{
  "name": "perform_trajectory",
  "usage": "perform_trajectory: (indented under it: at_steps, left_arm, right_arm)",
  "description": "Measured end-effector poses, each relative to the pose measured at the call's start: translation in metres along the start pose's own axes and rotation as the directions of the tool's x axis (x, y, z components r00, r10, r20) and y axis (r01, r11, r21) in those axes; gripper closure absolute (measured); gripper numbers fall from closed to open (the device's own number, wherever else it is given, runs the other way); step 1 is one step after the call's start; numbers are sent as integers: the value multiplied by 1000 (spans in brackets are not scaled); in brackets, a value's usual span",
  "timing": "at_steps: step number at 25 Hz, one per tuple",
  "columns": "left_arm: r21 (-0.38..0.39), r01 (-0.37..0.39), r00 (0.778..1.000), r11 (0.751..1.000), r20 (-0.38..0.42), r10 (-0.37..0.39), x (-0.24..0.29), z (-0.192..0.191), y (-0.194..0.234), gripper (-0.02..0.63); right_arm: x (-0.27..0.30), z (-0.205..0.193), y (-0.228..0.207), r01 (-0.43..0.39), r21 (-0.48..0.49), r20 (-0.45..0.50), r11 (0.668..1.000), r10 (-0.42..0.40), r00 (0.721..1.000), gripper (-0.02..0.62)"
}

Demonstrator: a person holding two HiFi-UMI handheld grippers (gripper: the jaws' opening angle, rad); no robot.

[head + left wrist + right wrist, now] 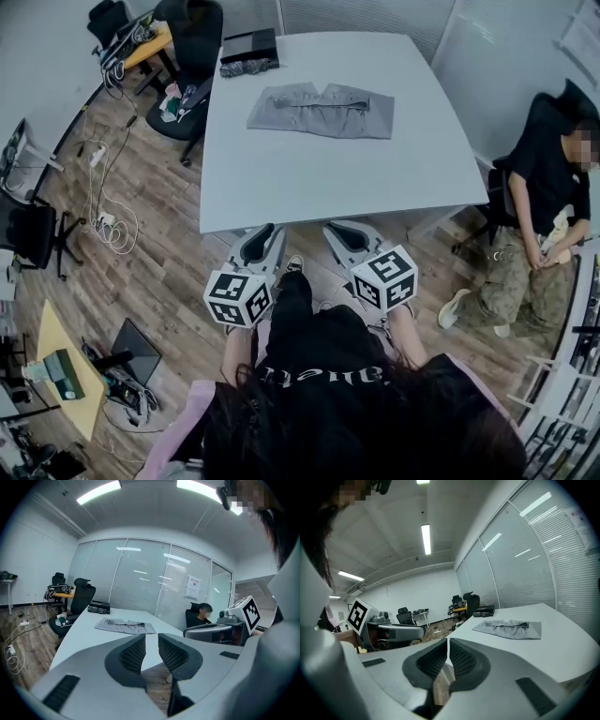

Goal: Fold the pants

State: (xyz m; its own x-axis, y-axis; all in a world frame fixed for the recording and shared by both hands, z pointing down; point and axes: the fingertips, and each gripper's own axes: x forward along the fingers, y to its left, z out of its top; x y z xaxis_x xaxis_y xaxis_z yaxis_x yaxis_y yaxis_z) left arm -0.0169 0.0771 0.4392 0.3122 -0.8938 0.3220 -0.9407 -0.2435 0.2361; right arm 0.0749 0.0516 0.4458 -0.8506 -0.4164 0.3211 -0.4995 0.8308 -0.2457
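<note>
Grey pants [321,110] lie spread flat on the far half of the white table [328,178]; they also show in the left gripper view [124,626] and the right gripper view [511,628]. My left gripper [272,228] hovers at the table's near edge, its jaws a little apart with nothing between them [151,637]. My right gripper [330,228] is beside it, its jaws shut to a thin slit and empty [447,641]. Both point toward the pants and are well short of them.
A black box [249,45] and a dark bundle [247,67] sit at the table's far left corner. An office chair [192,37] stands beyond it. A person [539,206] sits to the right of the table. Cables [112,225] trail over the wooden floor at left.
</note>
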Motion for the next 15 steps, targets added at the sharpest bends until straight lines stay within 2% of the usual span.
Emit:
perform_trajectory:
  at_steps: [9, 15]
  left_arm:
    - [5, -12, 1000, 1000, 10, 12, -22, -15, -13, 505]
    - [14, -8, 1000, 1000, 22, 8, -24, -12, -23, 505]
  right_arm:
    - [-14, -12, 19, -12, -32, 6, 999, 12, 1000, 565]
    - [-22, -9, 17, -12, -41, 19, 999, 13, 1000, 565]
